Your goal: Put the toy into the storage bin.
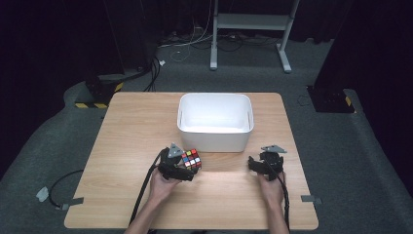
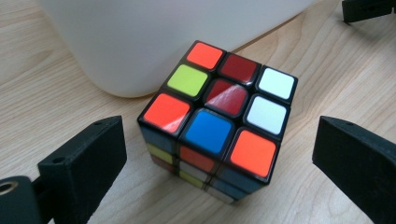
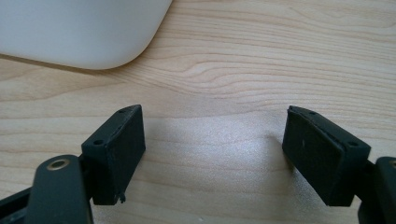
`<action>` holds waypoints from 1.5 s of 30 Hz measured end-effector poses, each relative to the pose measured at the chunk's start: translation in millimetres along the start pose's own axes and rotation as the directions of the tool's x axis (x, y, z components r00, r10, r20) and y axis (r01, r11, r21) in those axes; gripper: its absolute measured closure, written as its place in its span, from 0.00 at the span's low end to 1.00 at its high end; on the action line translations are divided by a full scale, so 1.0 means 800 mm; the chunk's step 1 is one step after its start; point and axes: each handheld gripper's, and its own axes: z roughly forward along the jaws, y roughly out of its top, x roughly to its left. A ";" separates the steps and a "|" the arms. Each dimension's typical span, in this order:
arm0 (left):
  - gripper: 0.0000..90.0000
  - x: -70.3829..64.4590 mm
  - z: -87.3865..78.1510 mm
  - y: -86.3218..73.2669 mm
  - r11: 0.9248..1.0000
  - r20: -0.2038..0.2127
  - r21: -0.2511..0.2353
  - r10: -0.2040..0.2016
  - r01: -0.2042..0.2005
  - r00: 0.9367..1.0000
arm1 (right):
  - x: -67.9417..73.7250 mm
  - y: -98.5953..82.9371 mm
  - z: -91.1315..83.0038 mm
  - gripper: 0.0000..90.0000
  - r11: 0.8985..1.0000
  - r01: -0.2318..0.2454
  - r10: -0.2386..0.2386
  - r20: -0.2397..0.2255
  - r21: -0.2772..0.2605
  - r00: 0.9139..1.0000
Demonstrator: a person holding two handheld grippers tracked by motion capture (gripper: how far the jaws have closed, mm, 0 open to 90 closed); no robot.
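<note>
High view: the cube (image 1: 191, 159) sits on the table (image 1: 126, 131), just in front of the white bin (image 1: 215, 123) near its left front corner. The left gripper (image 1: 181, 168) lies right beside the cube, held by the left hand (image 1: 163, 184). The right gripper (image 1: 260, 163) rests on the table well apart from the cube, in front of the bin's right front corner, held by the right hand (image 1: 272, 187).

Left gripper view: the jaws stand wide apart, one on each side of the cube (image 2: 215, 121), neither touching it. The cube rests flat on the wood (top face mixed: orange, red, white, blue, yellow-green). The bin (image 2: 154, 37) wall rises just behind it.

Right gripper view: the jaws are spread wide with bare table (image 3: 243, 70) between them. A rounded corner of the bin (image 3: 79, 28) shows at upper left.
</note>
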 end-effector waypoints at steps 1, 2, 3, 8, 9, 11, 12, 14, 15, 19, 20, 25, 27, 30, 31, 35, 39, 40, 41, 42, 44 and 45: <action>0.04 -0.001 0.001 0.001 1.000 0.001 -0.002 0.001 -0.001 1.000 | 0.000 0.000 0.000 0.23 1.000 -0.001 0.001 0.000 0.000 1.000; 0.04 -0.002 0.002 0.002 1.000 0.001 -0.003 -0.001 0.001 1.000 | 0.000 0.000 0.000 0.23 1.000 0.000 0.000 0.000 0.000 1.000; 0.04 -0.002 0.004 0.002 1.000 0.001 -0.006 0.000 0.000 1.000 | 0.000 0.000 0.000 0.23 1.000 0.000 0.000 0.000 0.000 1.000; 0.05 -0.004 0.009 0.005 1.000 -0.004 -0.006 0.000 0.000 1.000 | 0.000 0.000 0.000 0.23 1.000 0.000 0.000 0.000 0.000 1.000; 0.05 -0.004 0.010 0.005 1.000 -0.005 -0.006 -0.003 0.003 1.000 | 0.000 0.000 0.000 0.23 1.000 0.000 0.000 0.000 0.000 1.000; 0.07 -0.005 0.014 0.006 1.000 -0.003 -0.014 -0.006 0.006 1.000 | 0.000 0.000 0.000 0.23 1.000 0.000 0.000 0.000 0.000 1.000; 0.08 -0.005 0.015 0.006 1.000 -0.004 -0.013 -0.007 0.007 1.000 | 0.000 0.000 0.000 0.23 1.000 0.000 0.000 0.000 0.000 1.000; 0.10 -0.005 0.016 0.006 1.000 -0.010 -0.014 -0.006 0.006 1.000 | 0.000 0.000 0.000 0.23 1.000 -0.001 0.001 0.000 0.000 1.000; 0.10 -0.005 0.017 0.006 1.000 -0.013 -0.015 -0.006 0.005 1.000 | 0.000 0.000 0.000 0.23 1.000 -0.001 0.001 0.000 0.000 1.000; 0.14 -0.005 0.018 0.006 1.000 -0.017 -0.015 -0.009 0.008 1.000 | 0.000 0.000 0.000 0.23 1.000 0.000 0.000 0.000 0.000 1.000; 0.15 -0.004 0.018 0.006 1.000 -0.025 -0.015 -0.006 0.006 1.000 | 0.000 0.000 0.000 0.23 1.000 -0.001 0.001 0.000 0.000 1.000; 0.18 -0.003 0.019 0.006 1.000 -0.025 -0.014 -0.003 0.002 1.000 | 0.000 0.000 0.000 0.23 1.000 -0.001 0.001 0.000 0.000 1.000; 0.18 -0.003 0.019 0.006 1.000 -0.024 -0.016 0.002 -0.003 1.000 | 0.000 0.000 0.000 0.23 1.000 0.000 0.000 0.000 0.000 1.000; 0.19 -0.003 0.018 0.005 1.000 -0.022 -0.014 0.007 -0.007 1.000 | 0.000 0.000 0.000 0.23 1.000 0.000 0.000 0.000 0.000 1.000; 0.19 -0.003 0.018 0.005 1.000 -0.022 -0.014 0.007 -0.007 1.000 | 0.000 0.000 0.000 0.23 1.000 0.000 0.000 0.000 0.000 1.000; 0.20 -0.003 0.018 0.005 1.000 -0.019 -0.013 0.014 -0.014 1.000 | 0.000 0.000 0.000 0.23 1.000 0.000 0.000 0.000 0.000 1.000; 0.20 -0.003 0.017 0.005 1.000 -0.014 -0.010 0.022 -0.022 1.000 | 0.000 0.000 0.000 0.23 1.000 0.000 0.000 0.000 0.000 1.000; 0.20 -0.003 0.017 0.005 1.000 -0.011 -0.008 0.024 -0.024 1.000 | 0.000 0.000 0.000 0.23 1.000 0.000 0.000 0.000 0.000 1.000; 0.20 -0.003 0.016 0.005 1.000 -0.009 -0.007 0.024 -0.024 1.000 | 0.000 0.000 0.000 0.23 1.000 0.000 0.000 0.000 0.000 1.000; 0.20 -0.003 0.016 0.005 1.000 -0.008 -0.007 0.026 -0.026 1.000 | 0.000 0.000 0.000 0.23 1.000 0.000 0.000 0.000 0.000 1.000; 0.20 -0.004 0.016 0.005 1.000 -0.007 -0.006 0.025 -0.025 1.000 | 0.000 0.000 0.000 0.23 1.000 0.000 0.000 0.000 0.000 1.000; 0.20 -0.004 0.016 0.005 1.000 -0.006 -0.006 0.027 -0.027 1.000 | 0.000 0.000 0.000 0.23 1.000 0.001 -0.001 0.000 0.000 1.000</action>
